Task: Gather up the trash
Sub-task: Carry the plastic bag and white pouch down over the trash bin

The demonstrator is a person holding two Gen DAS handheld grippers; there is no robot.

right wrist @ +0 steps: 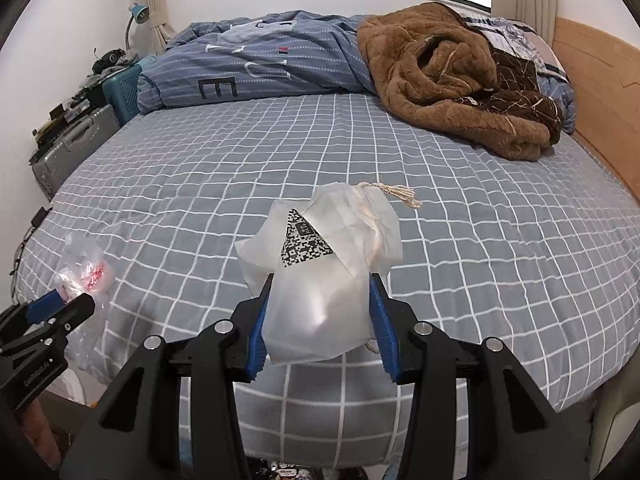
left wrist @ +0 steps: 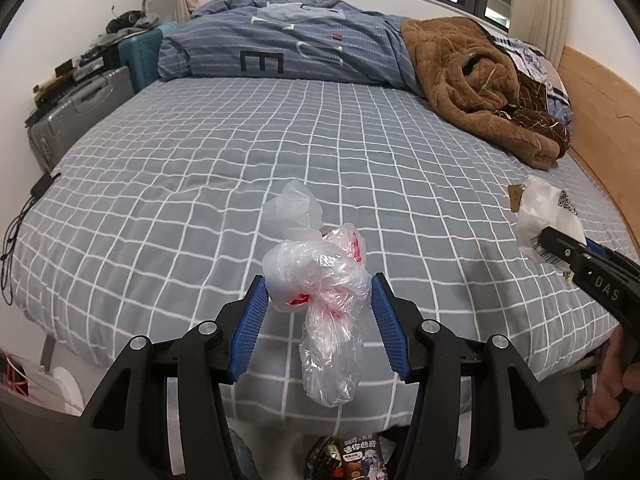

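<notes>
My left gripper (left wrist: 318, 292) is shut on a crumpled clear plastic bag with red print (left wrist: 320, 276), held above the near edge of the bed; the bag's tail hangs down between the fingers. The same bag (right wrist: 84, 276) and left gripper (right wrist: 68, 306) show at the left of the right wrist view. My right gripper (right wrist: 320, 296) is shut on a white paper bag with a QR code and string handle (right wrist: 320, 264), also held above the bed's near edge. That paper bag (left wrist: 548, 212) and right gripper (left wrist: 556, 244) show at the right of the left wrist view.
The bed has a grey checked sheet (left wrist: 240, 160). A blue striped duvet (left wrist: 288, 40) and brown fleece blanket (left wrist: 472, 76) lie at its far side. Suitcases (left wrist: 80, 108) stand left, a wooden headboard (left wrist: 600, 92) right. Snack wrappers (left wrist: 352, 456) lie below the bed edge.
</notes>
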